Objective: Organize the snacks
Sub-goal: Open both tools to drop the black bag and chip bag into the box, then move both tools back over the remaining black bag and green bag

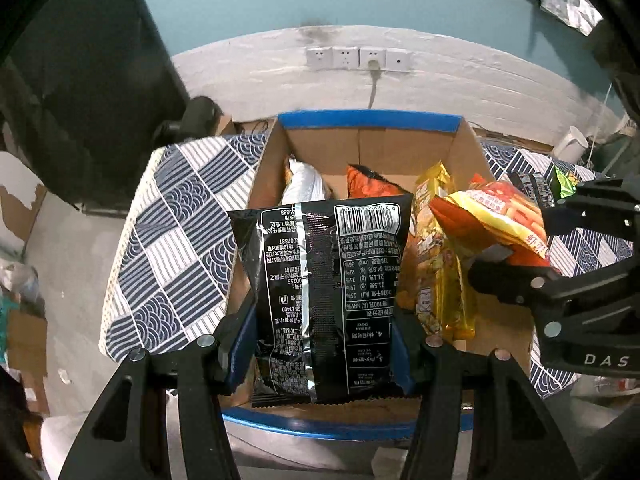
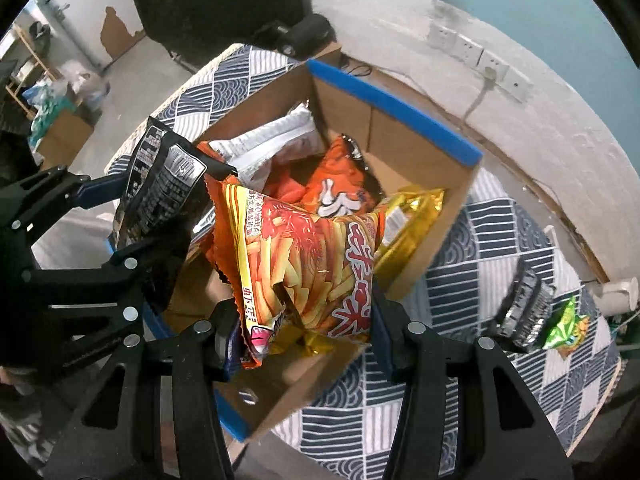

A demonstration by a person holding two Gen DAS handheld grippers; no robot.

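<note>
Only right wrist view shows the silver packet (image 2: 524, 310) outside the box (image 2: 394, 102)

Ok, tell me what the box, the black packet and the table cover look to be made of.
Box: plain brown cardboard, matte, rim edged in glossy blue tape.
Black packet: thin plastic film, probably foil-lined; glossy, crinkled, with a silvery back seam.
Table cover: apparently woven fabric, matte, printed with navy and white patches.

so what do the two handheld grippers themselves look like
Both are matte black plastic frames with triangular cut-outs and round silver pivot bolts. The left gripper has black fingers faced with blue pads; the right gripper is built the same, with dark blue pads. Seen from the left wrist camera, the right one carries white letters "DAS". No cables or sleeves show.
</note>
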